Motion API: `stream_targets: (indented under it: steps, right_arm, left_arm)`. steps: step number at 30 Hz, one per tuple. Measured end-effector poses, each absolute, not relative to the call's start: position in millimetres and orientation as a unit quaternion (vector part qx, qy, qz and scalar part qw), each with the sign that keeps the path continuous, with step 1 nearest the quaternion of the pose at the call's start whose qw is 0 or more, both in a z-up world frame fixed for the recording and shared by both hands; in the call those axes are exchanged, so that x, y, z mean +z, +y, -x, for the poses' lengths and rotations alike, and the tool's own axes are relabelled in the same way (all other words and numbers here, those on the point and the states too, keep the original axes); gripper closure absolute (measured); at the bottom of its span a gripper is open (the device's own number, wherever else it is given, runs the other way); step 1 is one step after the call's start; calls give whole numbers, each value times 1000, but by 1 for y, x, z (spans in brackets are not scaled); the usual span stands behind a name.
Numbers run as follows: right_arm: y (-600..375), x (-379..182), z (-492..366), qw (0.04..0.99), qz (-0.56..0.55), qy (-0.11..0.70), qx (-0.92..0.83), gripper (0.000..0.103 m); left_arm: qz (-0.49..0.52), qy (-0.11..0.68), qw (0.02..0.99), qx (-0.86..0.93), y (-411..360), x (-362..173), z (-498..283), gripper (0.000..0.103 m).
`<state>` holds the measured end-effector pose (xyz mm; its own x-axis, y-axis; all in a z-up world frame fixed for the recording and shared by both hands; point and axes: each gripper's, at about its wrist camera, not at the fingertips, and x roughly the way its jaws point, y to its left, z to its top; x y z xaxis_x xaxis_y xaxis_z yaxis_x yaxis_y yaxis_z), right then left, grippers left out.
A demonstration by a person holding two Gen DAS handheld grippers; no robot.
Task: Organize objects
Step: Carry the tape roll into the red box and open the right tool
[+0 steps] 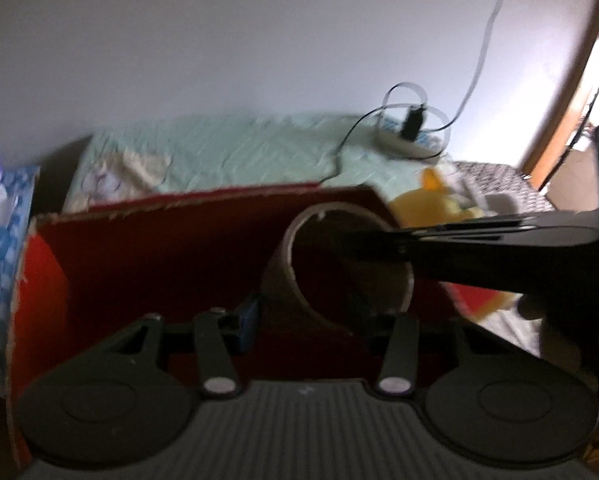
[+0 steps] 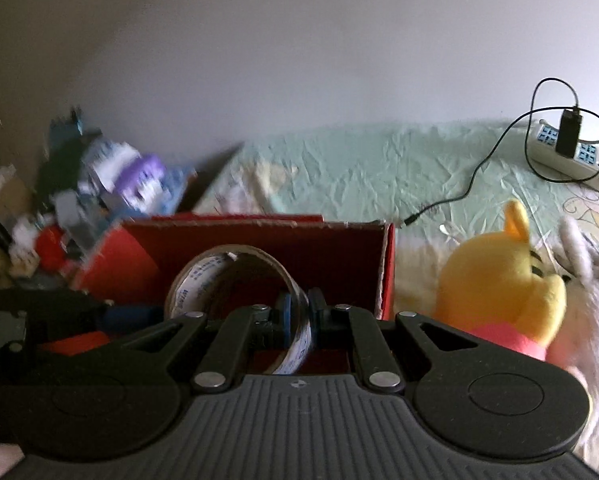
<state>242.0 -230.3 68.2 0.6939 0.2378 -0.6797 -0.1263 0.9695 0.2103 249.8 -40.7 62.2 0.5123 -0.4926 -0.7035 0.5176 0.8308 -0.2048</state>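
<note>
A pale green sheet [image 2: 379,168] covers the bed, creased all over. A white power strip [image 2: 571,156] lies on it by the plain wall [image 2: 299,60], with a black charger [image 2: 568,134] plugged in and its thin black cable [image 2: 475,178] trailing across the sheet. At the far right, a wooden door frame [image 1: 567,92].

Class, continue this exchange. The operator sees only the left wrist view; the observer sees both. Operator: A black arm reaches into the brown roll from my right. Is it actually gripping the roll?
Observer: Yes. The right gripper is shut on the tape roll wall, one blue pad inside, one outside.
Operator: Is the roll plain inside?
Observer: No, its inner face carries printed text.
Operator: What's the yellow thing past the red box?
Observer: A yellow plush toy, with a white plush beside it.
</note>
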Motion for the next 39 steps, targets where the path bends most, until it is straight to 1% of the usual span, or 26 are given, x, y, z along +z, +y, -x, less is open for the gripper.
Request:
stream_targets:
  steps: [6, 9, 12, 16, 17, 18, 20, 21, 22, 26, 30, 34, 39]
  right_arm:
    - [-212, 59, -265, 905, 9, 419, 73, 92]
    - [-207, 54, -275, 900, 49, 431, 49, 91]
    - [-205, 54, -279, 897, 60, 435, 52, 91]
    - [-196, 53, -279, 894, 93, 436, 49, 90]
    - [-195, 53, -280, 894, 96, 435, 49, 89]
    - [-194, 54, -280, 894, 93, 436, 50, 85]
    - [-196, 55, -280, 898, 89, 428, 44, 83]
    - [-197, 57, -280, 901, 86, 424, 42, 81]
    - [-199, 59, -280, 904, 79, 418, 40, 78]
    - [-207, 63, -277, 914, 52, 401, 35, 78]
    - [-204, 63, -271, 919, 60, 388, 37, 79]
    - [-199, 57, -275, 914, 69, 397, 47, 78]
    - [-188, 51, -285, 905, 102, 412, 40, 79]
  left_arm:
    - [-31, 420, 866, -270, -40, 46, -263, 52]
    - [-48, 420, 870, -255, -38, 42, -269, 56]
    - [-65, 409, 878, -240, -35, 44, -271, 48]
    - [-76, 414, 881, -215, -28, 41, -281, 48]
    - [-77, 419, 880, -210, -27, 40, -283, 48]
    - [-84, 421, 881, -201, -28, 39, -284, 48]
    - [-90, 423, 882, -187, -28, 38, -285, 48]
    - [-93, 422, 884, -180, -29, 38, -284, 44]
    - [-98, 423, 885, -171, -30, 37, -285, 43]
    - [-104, 430, 886, -138, -30, 35, -286, 43]
    - [-109, 428, 890, -115, -30, 34, -287, 42]
    - [-123, 417, 894, -103, -33, 34, -286, 39]
    - [-115, 418, 895, -102, -30, 35, -288, 39]
